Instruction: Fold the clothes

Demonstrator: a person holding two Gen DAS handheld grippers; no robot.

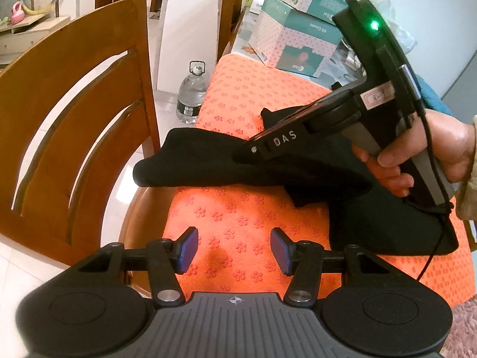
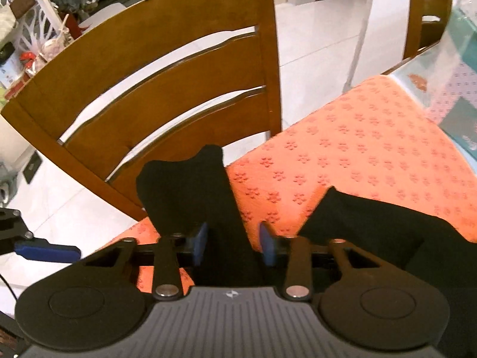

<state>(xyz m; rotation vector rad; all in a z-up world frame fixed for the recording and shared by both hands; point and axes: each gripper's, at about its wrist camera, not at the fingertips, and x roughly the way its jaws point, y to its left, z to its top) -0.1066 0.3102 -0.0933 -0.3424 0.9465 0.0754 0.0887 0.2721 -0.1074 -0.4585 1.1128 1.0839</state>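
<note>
Two grippers: one hand-held black two-finger gripper in each hand, both over an orange towel-like mat with a raised flower pattern (image 1: 238, 208) that covers the table.
Chair: a brown wooden chair with curved back slats (image 1: 77, 113) stands right against the mat's edge, just beyond the cloth.
Bottle: a large clear plastic water bottle with a white cap (image 1: 191, 94) stands on the pale tiled floor beside the table.
Boxes: teal-and-white printed cardboard boxes (image 1: 298, 29) are stacked at the far end of the table, past the mat.
Garment: a black fabric garment (image 1: 208, 161) lies bunched across the mat, one end sticking out past the table edge toward the chair.
Left gripper (image 1: 234, 249): fingers with blue pads spread wide, holding nothing, above bare mat near the garment's edge.
Right gripper (image 2: 233, 243): a strip of the black garment runs up between its blue pads; whether they pinch it I cannot tell.
Hand (image 1: 429, 152): wraps the right gripper's grey handle, seen from the left wrist camera.
</note>
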